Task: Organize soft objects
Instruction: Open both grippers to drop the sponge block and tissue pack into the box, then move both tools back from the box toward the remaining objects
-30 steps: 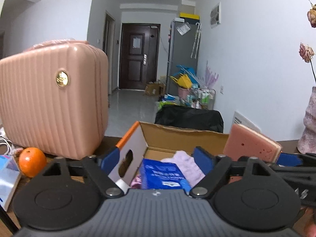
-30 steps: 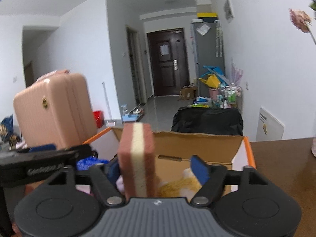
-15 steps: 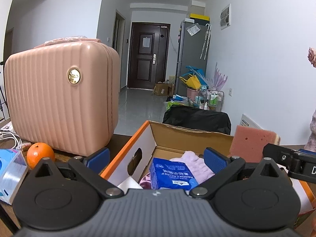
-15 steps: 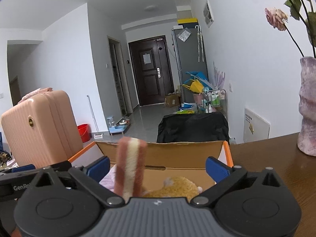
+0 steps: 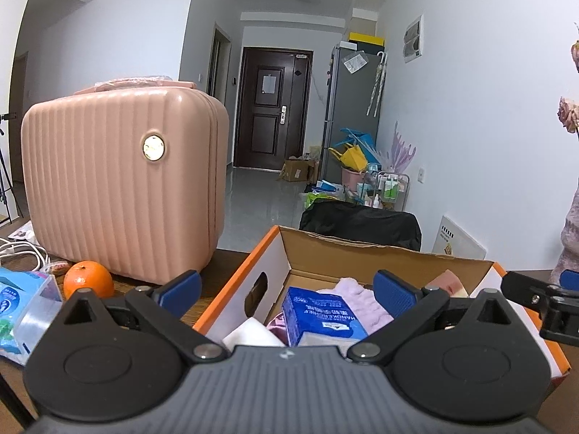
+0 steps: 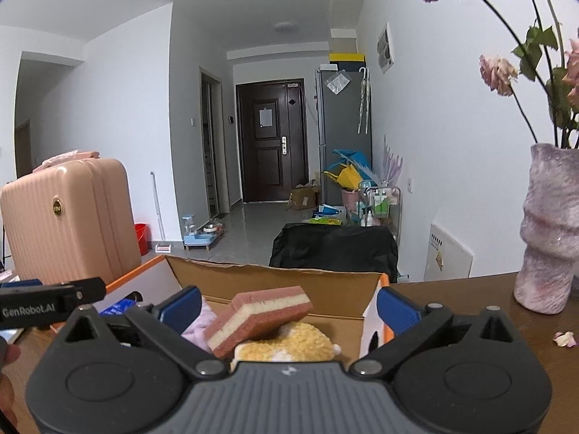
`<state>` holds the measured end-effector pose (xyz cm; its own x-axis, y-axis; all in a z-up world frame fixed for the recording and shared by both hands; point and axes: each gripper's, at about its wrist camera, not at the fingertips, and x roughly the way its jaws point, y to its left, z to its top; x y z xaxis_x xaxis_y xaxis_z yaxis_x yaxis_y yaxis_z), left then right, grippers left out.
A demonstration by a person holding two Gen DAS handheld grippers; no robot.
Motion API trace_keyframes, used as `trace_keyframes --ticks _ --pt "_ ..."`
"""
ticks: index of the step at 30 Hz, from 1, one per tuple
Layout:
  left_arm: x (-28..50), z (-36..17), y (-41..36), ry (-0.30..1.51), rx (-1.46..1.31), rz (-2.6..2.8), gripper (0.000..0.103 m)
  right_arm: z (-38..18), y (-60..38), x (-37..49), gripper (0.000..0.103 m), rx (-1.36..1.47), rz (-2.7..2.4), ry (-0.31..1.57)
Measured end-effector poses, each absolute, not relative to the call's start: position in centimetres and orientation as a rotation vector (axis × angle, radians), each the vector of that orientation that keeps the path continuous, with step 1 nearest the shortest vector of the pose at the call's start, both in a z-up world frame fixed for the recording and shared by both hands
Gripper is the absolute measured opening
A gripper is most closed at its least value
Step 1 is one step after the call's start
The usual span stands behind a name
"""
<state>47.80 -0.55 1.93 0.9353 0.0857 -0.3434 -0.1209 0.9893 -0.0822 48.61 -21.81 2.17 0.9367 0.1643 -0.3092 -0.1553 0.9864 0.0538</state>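
- Suitcase, pink, ribbed: upright on the table at 10 o'clock in the left wrist view, well apart from the work. No part in this step.
- Cardboard box, orange-edged, open-topped: dead ahead of both grippers, 12 o'clock. Receiving container; already holds several soft items.
- Vase, pink, with dried flowers: 3 o'clock in the right wrist view, on the table beside the box. Judged a knock-over hazard; draw the right hand straight back, not outward.
- Right gripper: fingers spread wide, nothing held, poised over the box's near edge.
- Left gripper: fingers likewise wide apart and empty, over the box's left half.
- Sponge, pink with cream middle layer: inside the box, tilted, leaning on the yellow plush toy, free of both fingers.
- Tissue pack, blue: standing in the box at 6 o'clock, beside a lilac cloth.
- Orange: on the table at 8 o'clock, outside the box.
- Advice: sponge appears delivered; if tidiness matters, nudge it flat gently, since foam springs back.
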Motion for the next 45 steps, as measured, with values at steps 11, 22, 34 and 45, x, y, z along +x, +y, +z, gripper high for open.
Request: trace_keyframes --ticks 11,22,34,45 --pt "45.3 2.1 -0.3 0.335 -0.095 0.109 0.103 2.5 -22.2 45.5 0.103 -0.009 0.138 0.274" --pt "41.3 2.0 0.0 0.330 -0.080 0.110 0.103 2.5 -22.9 41.1 0.103 -0.006 0.111 0.239" --pt "37.3 1.9 0.3 0.334 -0.071 0.115 0.103 1.8 -23.1 36.5 0.103 -0.009 0.108 0.224" --pt "33.8 1.4 0.8 0.368 -0.062 0.094 0.103 0.6 -22.8 31.7 0.103 -0.042 0.140 0.248"
